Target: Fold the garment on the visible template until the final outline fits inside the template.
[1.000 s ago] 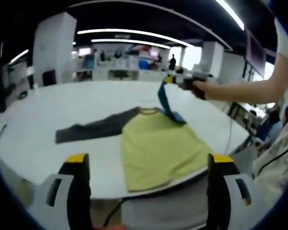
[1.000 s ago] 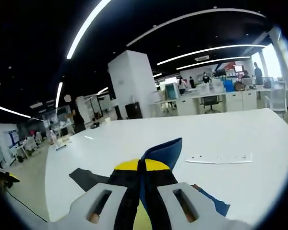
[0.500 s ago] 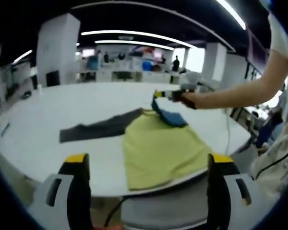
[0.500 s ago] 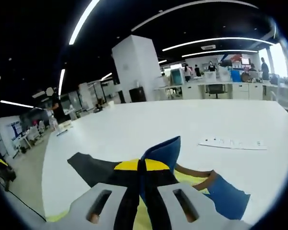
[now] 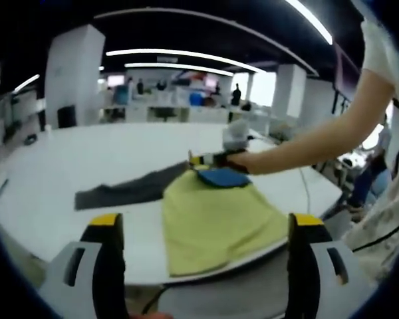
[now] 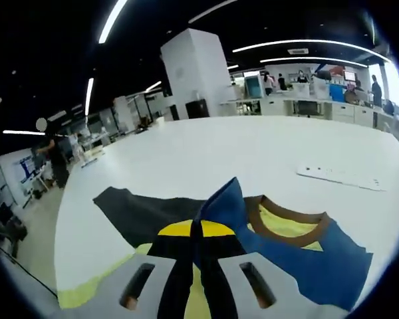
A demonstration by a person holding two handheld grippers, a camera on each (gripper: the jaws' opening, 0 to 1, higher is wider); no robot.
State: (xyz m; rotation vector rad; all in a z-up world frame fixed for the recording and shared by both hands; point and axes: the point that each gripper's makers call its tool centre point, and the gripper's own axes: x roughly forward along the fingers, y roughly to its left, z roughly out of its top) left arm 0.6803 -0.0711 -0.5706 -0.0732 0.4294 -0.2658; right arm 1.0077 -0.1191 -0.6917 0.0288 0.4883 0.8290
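A yellow-green shirt (image 5: 213,222) lies flat on the white table (image 5: 66,166), its dark grey sleeve (image 5: 123,193) stretched out to the left. The blue sleeve (image 5: 223,177) is folded over onto the shirt near the collar. My right gripper (image 5: 203,159) is shut on that sleeve's end, low over the shirt. In the right gripper view the blue sleeve (image 6: 299,256) rises pinched between my right gripper (image 6: 197,229), beside the brown collar (image 6: 289,219) and the grey sleeve (image 6: 143,212). My left gripper (image 5: 203,229) hangs open at the table's near edge, holding nothing.
A white strip (image 6: 342,176) lies on the table beyond the collar. A person's arm (image 5: 306,143) reaches in from the right. A white pillar (image 6: 199,76), desks and people stand far behind. The table edge (image 5: 206,269) curves just before my left jaws.
My right gripper has carried the blue sleeve down and leftward, from raised above the shirt to nearly flat on it by the collar. My left gripper has stayed open.
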